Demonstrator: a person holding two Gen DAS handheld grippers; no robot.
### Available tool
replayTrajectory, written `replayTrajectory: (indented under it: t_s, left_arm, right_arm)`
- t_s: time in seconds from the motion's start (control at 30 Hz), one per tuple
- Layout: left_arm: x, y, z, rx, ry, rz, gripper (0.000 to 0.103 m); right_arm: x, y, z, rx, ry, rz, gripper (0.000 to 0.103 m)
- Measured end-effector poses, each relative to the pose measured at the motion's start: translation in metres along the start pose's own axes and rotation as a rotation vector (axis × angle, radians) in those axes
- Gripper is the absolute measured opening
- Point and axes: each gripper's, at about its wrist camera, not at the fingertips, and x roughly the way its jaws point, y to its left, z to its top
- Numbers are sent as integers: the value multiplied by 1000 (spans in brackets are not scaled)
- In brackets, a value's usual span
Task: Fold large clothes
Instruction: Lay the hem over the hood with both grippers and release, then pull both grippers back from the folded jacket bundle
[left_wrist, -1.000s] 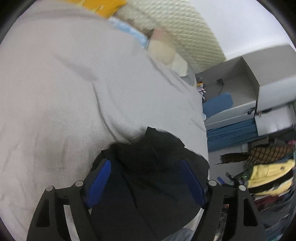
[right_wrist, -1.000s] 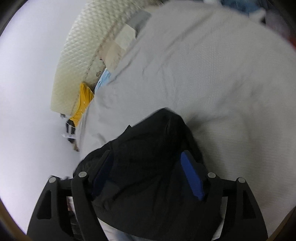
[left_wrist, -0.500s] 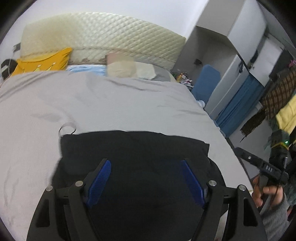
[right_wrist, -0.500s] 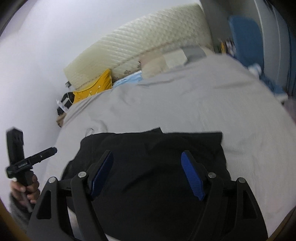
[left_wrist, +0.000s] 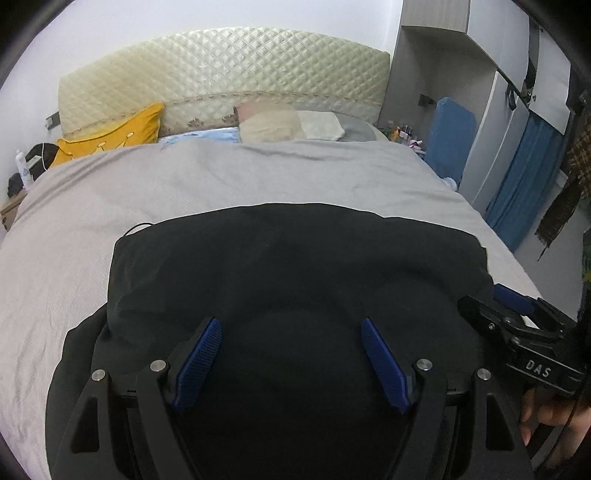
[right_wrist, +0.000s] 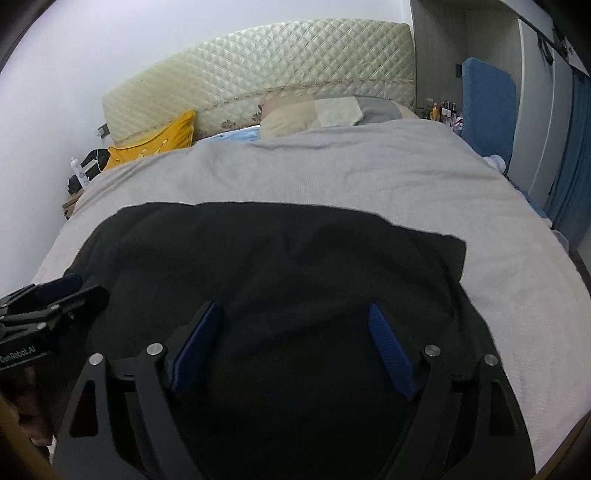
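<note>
A large black garment (left_wrist: 295, 266) lies folded on the grey bed cover (left_wrist: 221, 177); it also shows in the right wrist view (right_wrist: 280, 258). My left gripper (left_wrist: 291, 358) hovers over its near part with jaws wide open and nothing between the blue pads. My right gripper (right_wrist: 291, 347) is likewise open and empty above the garment. The right gripper (left_wrist: 513, 314) shows at the right edge of the left wrist view, the left gripper (right_wrist: 44, 295) at the left edge of the right wrist view.
A quilted cream headboard (left_wrist: 221, 85) stands at the far end, with a yellow pillow (left_wrist: 110, 133) and beige and grey pillows (left_wrist: 291, 123). A wardrobe (left_wrist: 480, 92), a blue panel (left_wrist: 448, 136) and blue curtains (left_wrist: 524, 177) are to the right of the bed.
Both grippers have turned upright and drawn back from the garment. The black garment, bunched between the jaws before, now lies flat and spread on the bed.
</note>
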Motion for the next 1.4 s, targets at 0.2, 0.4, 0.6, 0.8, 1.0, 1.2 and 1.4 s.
replayTrajectory:
  t_s: [0.2,0.4,0.6,0.8,1.0,1.2,1.4]
  left_arm:
    - [30,-3,2,48,6,8,79]
    - [56,0,6,53,-11,4,81]
    - [74,7,10,70,15,-29,81]
    - [76,8,5,58,6,-48,82]
    - [71,-3,6,78,14,-4,83]
    - [47,11,8,54,1,37,83]
    - [19,52,0,18,-46,148,83]
  right_arm:
    - [15,0,-6,17,-43,0,86]
    - [52,1,-1,15,-13,9,96]
    - [76,-2,2,5,15,24,100]
    - [83,-1,-7,-11,-20,18,101]
    - [70,-8,-20,-2,-63,39,101]
    - [54,-24,-18,17,-71,83,101]
    - [19,-45,-23,6,-107,5,101]
